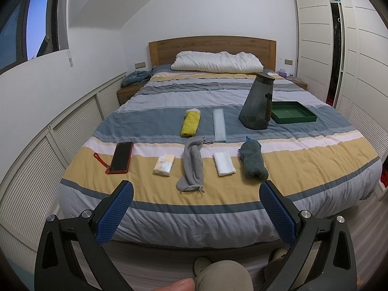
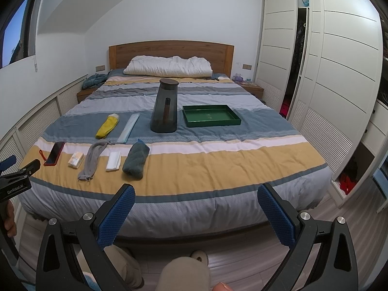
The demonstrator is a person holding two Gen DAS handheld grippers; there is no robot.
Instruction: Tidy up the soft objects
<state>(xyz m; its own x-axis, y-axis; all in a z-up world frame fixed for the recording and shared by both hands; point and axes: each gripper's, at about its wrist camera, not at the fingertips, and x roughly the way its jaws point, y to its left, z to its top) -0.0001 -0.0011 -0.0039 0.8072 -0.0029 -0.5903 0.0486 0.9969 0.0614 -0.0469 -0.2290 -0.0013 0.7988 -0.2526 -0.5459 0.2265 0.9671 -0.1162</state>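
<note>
Striped bed (image 1: 303, 160), phone (image 1: 121, 157), tissue pack (image 1: 165, 165), grey pouch (image 1: 192, 163), rolled towels (image 1: 253, 160), jug (image 1: 258, 101), green tray (image 1: 293, 112)

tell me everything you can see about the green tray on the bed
The green tray is a shallow rectangular tray with low upright walls and a flat, bare floor that looks rigid and matte, with a faint mark at its centre. It sits level on the blue stripe of the striped duvet, just right of the dark smoky pitcher. Nothing is inside it, and no hand-held gripper touches it.
</note>
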